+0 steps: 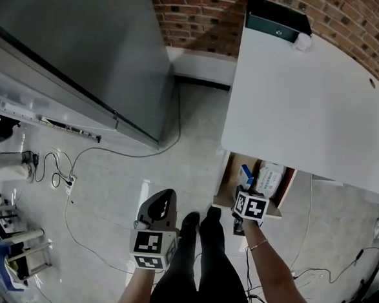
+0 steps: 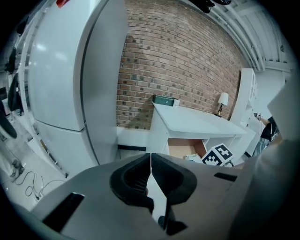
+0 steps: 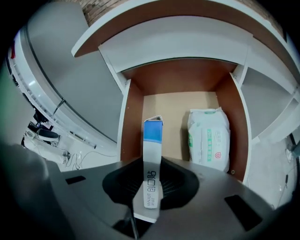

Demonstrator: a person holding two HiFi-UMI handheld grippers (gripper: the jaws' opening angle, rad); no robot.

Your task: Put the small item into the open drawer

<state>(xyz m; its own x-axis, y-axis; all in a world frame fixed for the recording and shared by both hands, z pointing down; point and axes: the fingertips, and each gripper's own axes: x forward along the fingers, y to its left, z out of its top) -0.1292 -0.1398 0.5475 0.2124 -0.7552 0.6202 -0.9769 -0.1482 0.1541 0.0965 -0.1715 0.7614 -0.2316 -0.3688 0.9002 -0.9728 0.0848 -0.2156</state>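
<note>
– Starting at the left edge of the head view, what is hard to make out?

– Racks and gear (image 1: 2, 232) down there are cut off by the frame. Thin cables (image 1: 76, 191) trail over the floor (image 1: 123, 169) below a big grey cabinet (image 1: 74, 42). Low and left of centre sits the left gripper (image 1: 165, 196). Its own view shows its fingers (image 2: 136, 176) pressed together, with the tips meeting.

– And further right?

– The person's dark-clad legs (image 1: 201, 258) come next, then the right gripper (image 1: 246, 198). From the head view its fingers are hidden under its marker cube. The open drawer (image 1: 225, 182) juts out from beneath the white worktop (image 1: 309, 104), which covers its back part. A green box (image 1: 273, 24) stands on the worktop at the upper edge of the frame.

– Where is the small box?

– Low and central in the right gripper view. The fingers (image 3: 176, 185) there are clamped on the small box (image 3: 152, 154), one against each flat side of its white lower part. Its blue end sticks out past the fingertips over the drawer's tan bottom, nearer the left wall. A white wipes pack (image 3: 209, 138) lies in the drawer to its right, apart from it.

– Does the blue end touch the bottom?

– I cannot tell from these views. Most of the print on the box is also too small to read.
</note>
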